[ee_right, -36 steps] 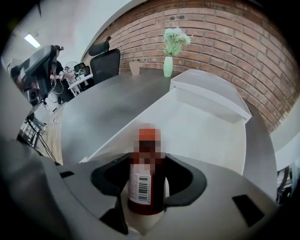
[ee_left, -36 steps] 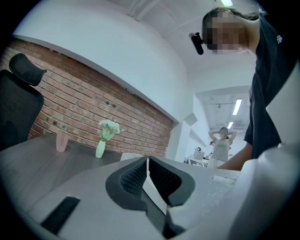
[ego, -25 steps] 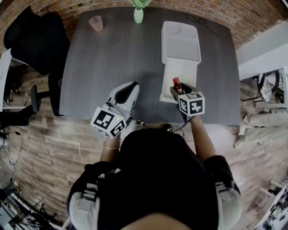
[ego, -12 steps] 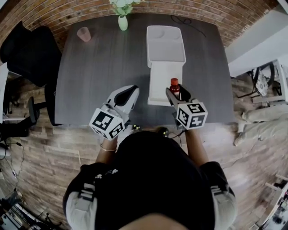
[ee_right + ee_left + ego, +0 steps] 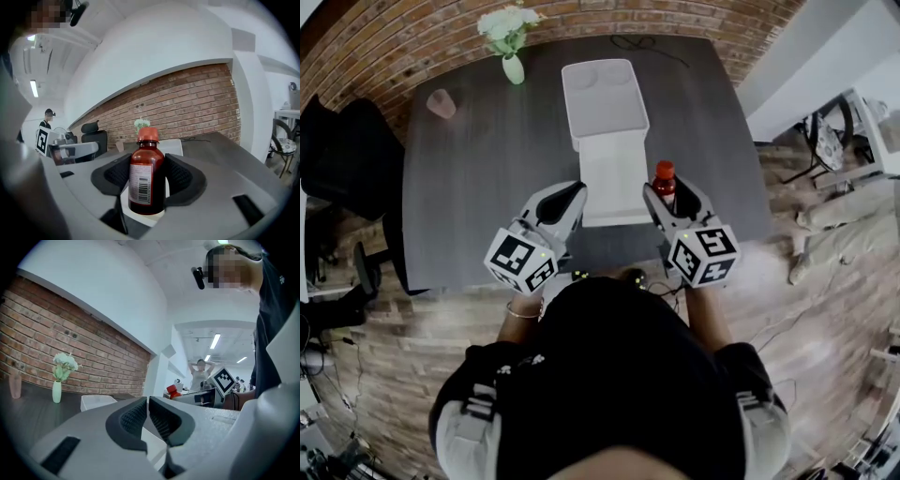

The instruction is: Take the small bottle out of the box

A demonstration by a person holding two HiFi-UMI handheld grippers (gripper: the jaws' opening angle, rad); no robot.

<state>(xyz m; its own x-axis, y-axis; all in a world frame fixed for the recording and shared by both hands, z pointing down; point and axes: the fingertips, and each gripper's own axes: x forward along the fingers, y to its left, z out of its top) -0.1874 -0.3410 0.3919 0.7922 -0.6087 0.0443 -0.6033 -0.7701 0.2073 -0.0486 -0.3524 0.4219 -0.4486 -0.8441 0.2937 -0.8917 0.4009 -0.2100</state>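
Observation:
The small brown bottle [image 5: 664, 182] with a red cap stands upright between the jaws of my right gripper [image 5: 667, 199], which is shut on it. It is held above the table, just right of the white box [image 5: 607, 141]. In the right gripper view the bottle [image 5: 146, 176] fills the gap between the black pads, its barcode label facing me. My left gripper [image 5: 565, 200] hovers at the box's near left corner; in the left gripper view its jaws [image 5: 148, 417] are pressed together with nothing in them. The box lies open, its lid flap toward me.
The dark grey table [image 5: 478, 178] carries a vase of white flowers [image 5: 510, 42] and a pink cup [image 5: 442, 103] at the far left. A black cable [image 5: 645, 47] lies at the far edge. A black office chair [image 5: 342, 150] stands left of the table.
The right gripper has lifted the bottle up and to the right, off the box's near end. The head view has shifted, so the table now sits further left in it.

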